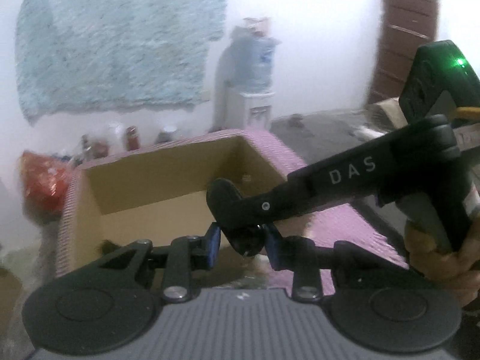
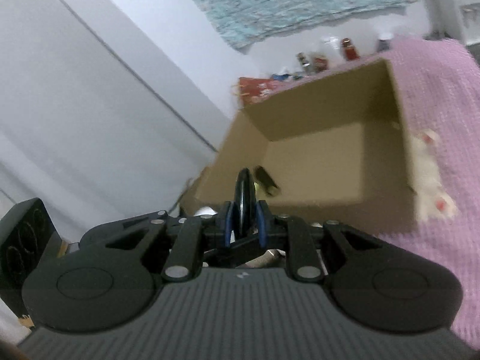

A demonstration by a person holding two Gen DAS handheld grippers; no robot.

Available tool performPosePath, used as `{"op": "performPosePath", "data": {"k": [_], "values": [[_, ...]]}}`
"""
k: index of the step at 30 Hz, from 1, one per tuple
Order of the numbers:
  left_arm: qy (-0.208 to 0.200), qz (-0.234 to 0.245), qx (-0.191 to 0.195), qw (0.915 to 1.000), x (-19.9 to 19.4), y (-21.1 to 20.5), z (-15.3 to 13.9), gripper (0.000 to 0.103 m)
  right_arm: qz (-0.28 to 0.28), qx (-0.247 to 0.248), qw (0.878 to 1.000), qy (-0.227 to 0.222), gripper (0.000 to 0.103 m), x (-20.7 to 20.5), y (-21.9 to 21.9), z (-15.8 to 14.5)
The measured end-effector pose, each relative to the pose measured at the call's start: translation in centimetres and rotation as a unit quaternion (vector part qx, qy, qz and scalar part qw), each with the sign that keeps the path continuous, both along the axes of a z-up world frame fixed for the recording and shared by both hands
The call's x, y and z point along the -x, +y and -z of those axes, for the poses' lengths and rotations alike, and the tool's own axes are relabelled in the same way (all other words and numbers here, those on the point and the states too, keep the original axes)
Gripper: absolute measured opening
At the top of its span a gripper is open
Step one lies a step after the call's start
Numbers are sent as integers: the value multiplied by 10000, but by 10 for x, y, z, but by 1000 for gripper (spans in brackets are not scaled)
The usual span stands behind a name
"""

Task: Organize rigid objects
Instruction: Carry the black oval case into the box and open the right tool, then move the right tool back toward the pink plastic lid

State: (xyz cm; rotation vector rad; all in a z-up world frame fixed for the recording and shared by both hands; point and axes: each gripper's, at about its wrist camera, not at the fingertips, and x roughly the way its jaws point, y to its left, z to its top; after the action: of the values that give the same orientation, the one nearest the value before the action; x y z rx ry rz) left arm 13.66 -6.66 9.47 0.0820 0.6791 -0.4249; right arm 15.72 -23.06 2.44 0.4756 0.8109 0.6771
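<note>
A flat black disc-like object (image 1: 246, 241) hangs between the blue pads of my left gripper (image 1: 243, 247), which is shut across its width. My right gripper (image 1: 225, 207) reaches in from the right, held by a person's hand (image 1: 444, 258), and pinches the same object from above. In the right wrist view the disc (image 2: 244, 193) stands edge-on between the pads of the right gripper (image 2: 244, 220), which is shut on its thin sides. Behind it stands an open cardboard box (image 1: 156, 177) (image 2: 324, 111) on a pink cloth (image 2: 435, 90). A dark cylinder (image 2: 267, 181) lies on the box floor.
A white soft thing with red spots (image 2: 432, 177) lies against the box's right wall. Bottles (image 1: 132, 138) and a red bag (image 1: 42, 180) stand by the far wall, with a water dispenser (image 1: 255, 60) and a brown door (image 1: 405, 45) beyond. A black speaker (image 2: 24, 240) is at the left.
</note>
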Motion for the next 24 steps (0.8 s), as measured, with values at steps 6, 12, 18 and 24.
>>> {"op": "performPosePath", "data": {"k": [6,12,18,24], "values": [[915,-343,155,9951,-96,54,12,32,-324,-110,9964,775,15,-102,45,7],[1428,-727,23,9871,-174,79,41,30,-94,113,9906,1358,16,-186,84,30],[1215,-965,-167,9877,-186,82,44,38,72,160,9889,1476,23,-214,105,39],[1002,-933,19,9906,-162,87,22,54,59,-10,9913,1313,28,-187,84,23]]}}
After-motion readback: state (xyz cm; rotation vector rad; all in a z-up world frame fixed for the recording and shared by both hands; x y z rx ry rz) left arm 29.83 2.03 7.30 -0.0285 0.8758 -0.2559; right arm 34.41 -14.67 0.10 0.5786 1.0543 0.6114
